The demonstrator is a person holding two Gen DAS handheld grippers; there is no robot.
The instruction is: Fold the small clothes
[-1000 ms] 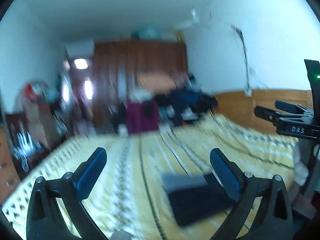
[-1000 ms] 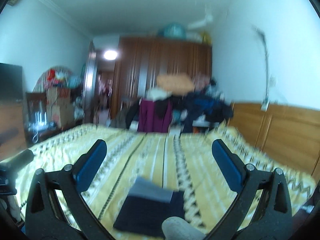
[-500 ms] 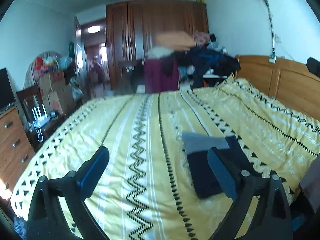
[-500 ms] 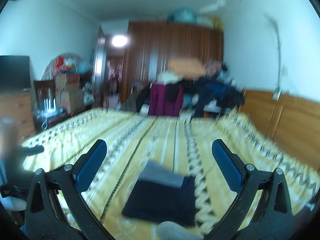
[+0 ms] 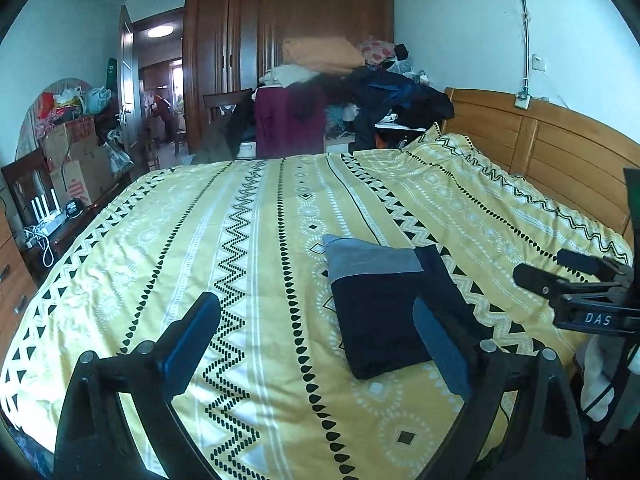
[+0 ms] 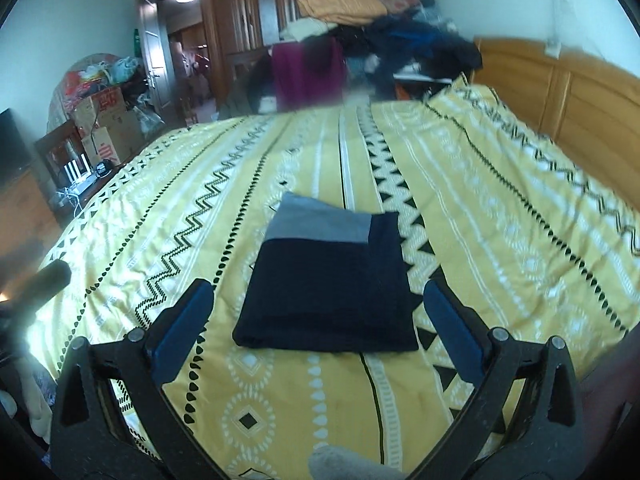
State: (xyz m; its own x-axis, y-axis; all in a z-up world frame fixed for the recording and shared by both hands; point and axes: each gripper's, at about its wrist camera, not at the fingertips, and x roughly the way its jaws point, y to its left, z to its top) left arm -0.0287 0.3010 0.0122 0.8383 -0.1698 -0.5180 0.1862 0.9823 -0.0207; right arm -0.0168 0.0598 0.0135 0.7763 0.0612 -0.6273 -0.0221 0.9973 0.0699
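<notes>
One folded garment (image 6: 326,280) lies flat on the yellow patterned bedspread (image 6: 500,208), near the foot edge of the bed and slightly toward the headboard side. It is dark navy with a single grey band (image 6: 320,220) across its far end; a narrow navy strip runs beside that band on the right. In the right wrist view the garment forms a rough rectangle whose long axis runs away from the camera toward the wardrobe (image 5: 288,40), grey end farthest, thick folded edge nearest. In the left wrist view the same garment (image 5: 384,308) appears right of centre, with its axis angled slightly to the left as it recedes.

Two grippers are present. The left gripper (image 5: 316,348) is held above the bedspread with its two blue-padded fingers (image 5: 192,340) spread wide and nothing between them; its right finger overlaps the garment's near right corner in the picture, and contact cannot be judged. The right gripper (image 6: 316,328) also has both fingers (image 6: 452,332) wide apart and empty, framing the garment's near edge without touching it. The right gripper (image 5: 576,296) also shows at the right edge of the left wrist view.

One wooden headboard (image 5: 540,148) bounds the bed on the right. One heap of clothes (image 5: 352,80) stands before the wardrobe.
</notes>
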